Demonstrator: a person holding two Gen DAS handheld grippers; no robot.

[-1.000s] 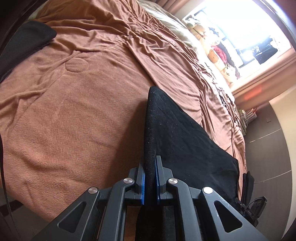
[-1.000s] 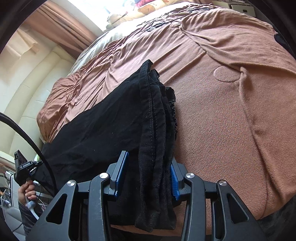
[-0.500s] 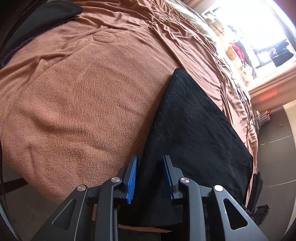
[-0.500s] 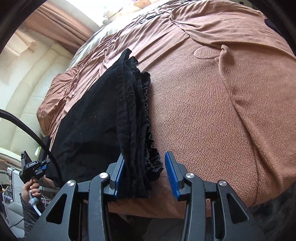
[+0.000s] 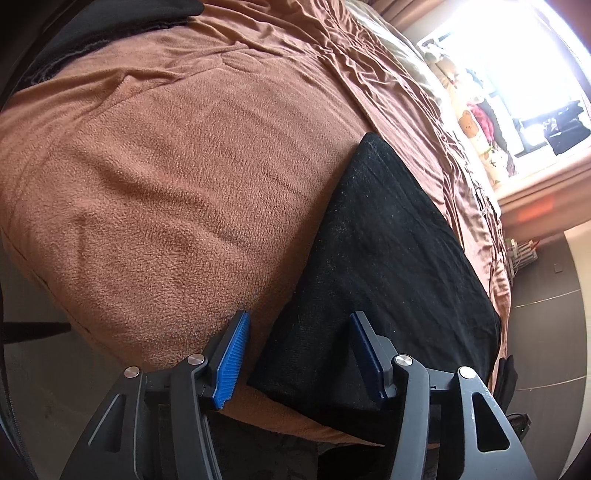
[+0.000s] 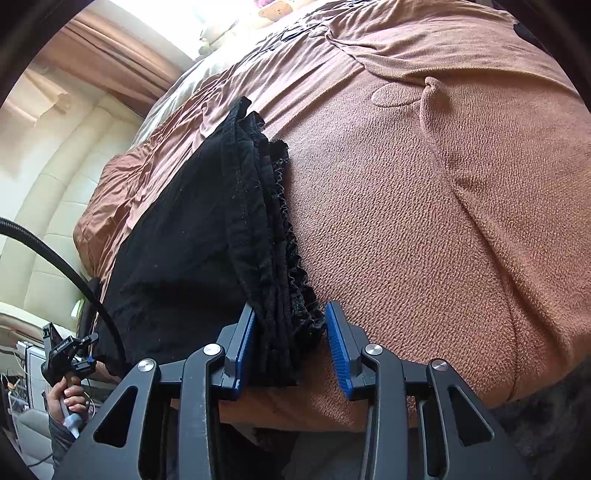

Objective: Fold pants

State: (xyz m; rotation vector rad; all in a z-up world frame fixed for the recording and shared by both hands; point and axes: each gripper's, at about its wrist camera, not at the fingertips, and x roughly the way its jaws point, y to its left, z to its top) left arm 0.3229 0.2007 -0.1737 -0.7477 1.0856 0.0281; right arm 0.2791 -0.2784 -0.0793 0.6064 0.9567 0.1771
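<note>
Left gripper [image 5: 299,354] stands spread; its jaws have just been opening, and the folded edge of the black pants [image 5: 388,258] lies loose between the blue pads [image 5: 231,360], neither one pressing it. Right gripper [image 6: 290,349] sits around the bunched waistband end [image 6: 280,266]. Its jaws have just been closing a little, but I see a gap at the right-hand pad, so I call it not pinching, cloth just resting against the left-hand pad.

Pants lie folded on the near edge of the brown fleece blanket [image 5: 166,192], flat panel on my left side, gathered elastic and stacked hems on my right.

Handling, my judgement: light, soft, fully limp, no stiffness to hold a shape, so lifting by one point will let it sag and unfold. Fleece underneath looks grippy, so dragging would likely rumple both. Best holds I reckon are the thick waistband stack on the right, plenty for the pads to bite, and the doubled fold corner on the left, taking all layers at once.

Further off: another dark garment [image 5: 110,22] at the far blanket edge, then a bright window [image 5: 517,85].
</note>
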